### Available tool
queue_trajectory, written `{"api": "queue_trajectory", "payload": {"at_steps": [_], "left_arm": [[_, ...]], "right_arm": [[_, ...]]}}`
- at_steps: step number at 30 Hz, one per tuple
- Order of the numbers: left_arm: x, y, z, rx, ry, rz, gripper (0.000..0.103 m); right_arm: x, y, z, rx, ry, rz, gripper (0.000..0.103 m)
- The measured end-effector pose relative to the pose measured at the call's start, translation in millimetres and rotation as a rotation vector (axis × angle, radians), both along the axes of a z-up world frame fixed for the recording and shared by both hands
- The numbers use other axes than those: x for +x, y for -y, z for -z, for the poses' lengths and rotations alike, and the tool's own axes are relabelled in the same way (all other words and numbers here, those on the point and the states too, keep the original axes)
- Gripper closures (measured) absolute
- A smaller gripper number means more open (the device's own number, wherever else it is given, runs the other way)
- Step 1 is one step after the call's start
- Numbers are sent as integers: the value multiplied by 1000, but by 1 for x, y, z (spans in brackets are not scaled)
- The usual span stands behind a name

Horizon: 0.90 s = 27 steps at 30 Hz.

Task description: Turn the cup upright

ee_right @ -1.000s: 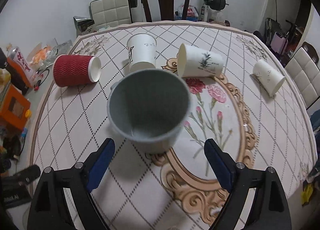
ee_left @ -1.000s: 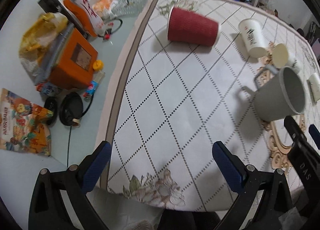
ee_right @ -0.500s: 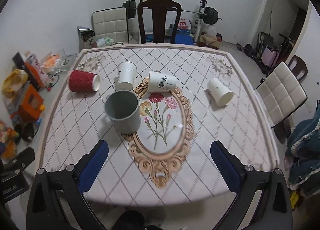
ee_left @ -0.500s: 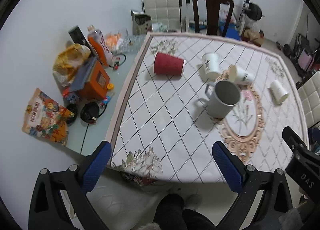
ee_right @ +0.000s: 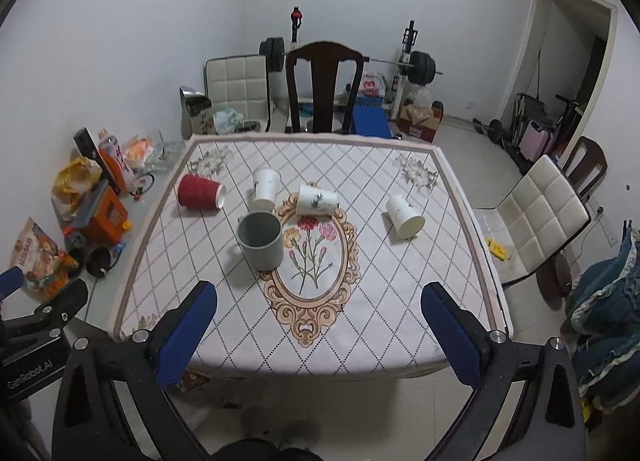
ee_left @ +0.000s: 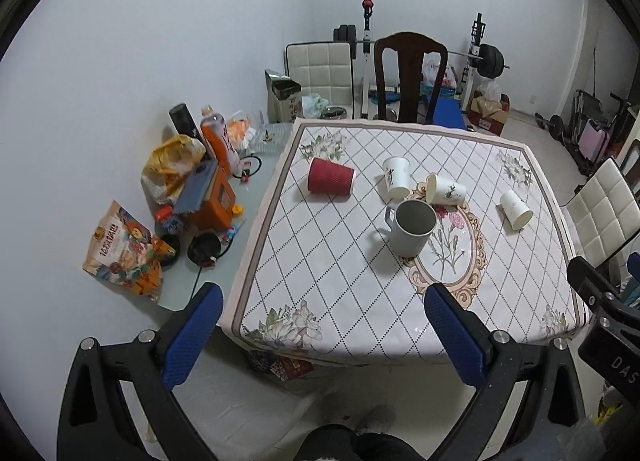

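Observation:
A grey mug [ee_left: 412, 227] [ee_right: 261, 240] stands upright with its mouth up near the middle of the table [ee_left: 328, 285] [ee_right: 400, 293]. A red ribbed cup [ee_left: 330, 181] [ee_right: 199, 191] lies on its side at the far left. Three white paper cups lie on their sides: one [ee_left: 396, 177] [ee_right: 265, 188] behind the mug, one with a plant print [ee_left: 446, 189] [ee_right: 317, 199], one [ee_left: 516, 209] [ee_right: 405, 217] to the right. My left gripper [ee_left: 320, 325] and right gripper [ee_right: 318, 323] are both open, empty, and held well back from the table's near edge, high above the floor.
A side surface left of the table holds an orange box [ee_left: 212, 201], a bottle [ee_left: 216, 139], snack bags [ee_left: 120, 249] and cables. A dark wooden chair [ee_right: 324, 89] stands behind the table, a white chair [ee_right: 540, 217] to its right. Gym weights line the back wall.
Both grippers have pulled far back and up from the table. The grey mug, close before the right gripper one second ago, now stands free and distant on the table.

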<state>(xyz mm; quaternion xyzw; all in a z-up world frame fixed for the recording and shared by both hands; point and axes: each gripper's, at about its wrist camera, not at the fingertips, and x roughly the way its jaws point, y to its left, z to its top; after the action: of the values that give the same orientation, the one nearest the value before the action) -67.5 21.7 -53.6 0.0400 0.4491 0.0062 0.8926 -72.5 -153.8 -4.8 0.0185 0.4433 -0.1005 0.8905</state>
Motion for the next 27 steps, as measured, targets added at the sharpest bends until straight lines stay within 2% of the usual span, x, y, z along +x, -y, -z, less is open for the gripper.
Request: {"api": "queue_trajectory", "payload": {"at_steps": [7, 27], "left_arm": [[-8, -6, -6, -15, 6, 1, 0], [-18, -5, -9, -19, 19, -9, 0]], "right_arm": [[-11, -9, -19, 14, 25, 5, 0], [-21, -11, -25, 1, 25, 21, 0]]}}
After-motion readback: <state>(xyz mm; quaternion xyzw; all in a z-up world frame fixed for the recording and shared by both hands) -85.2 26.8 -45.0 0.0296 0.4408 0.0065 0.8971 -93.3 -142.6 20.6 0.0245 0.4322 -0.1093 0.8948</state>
